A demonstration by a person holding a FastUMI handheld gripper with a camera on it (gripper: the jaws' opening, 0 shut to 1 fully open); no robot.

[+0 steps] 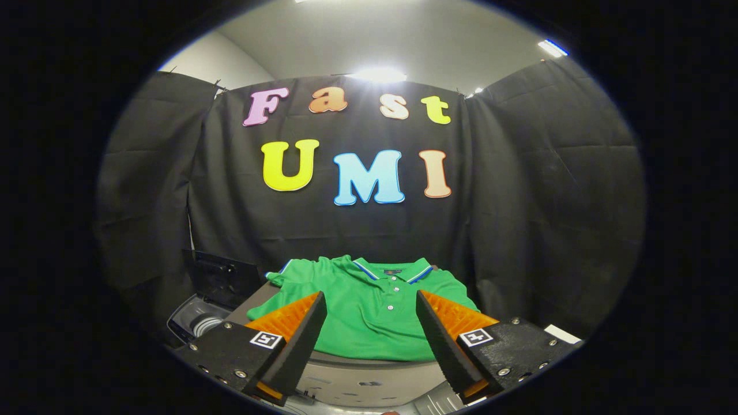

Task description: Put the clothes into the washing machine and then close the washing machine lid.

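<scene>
Two fingers of the gripper [372,323] stand wide apart and hold nothing, and just ahead of them, at 12 o'clock, the green short-sleeved polo shirt of soft cloth [369,314] lies spread flat on a grey platform [369,369]. It should be light, limp and not fragile, so I would pinch a fold of its near hem between the fingers. Its long axis runs from hem to collar, the collar pointing away to 12 o'clock, while the open washing machine with its raised dark lid [222,279] waits at 10 o'clock.

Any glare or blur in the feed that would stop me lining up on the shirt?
Gripper view: ceiling light flares above the booth wall, well off the green polo shirt, which is evenly lit and sharp; fisheye bends the edges; open gripper fingers frame it, the washing machine dim beside it.
</scene>
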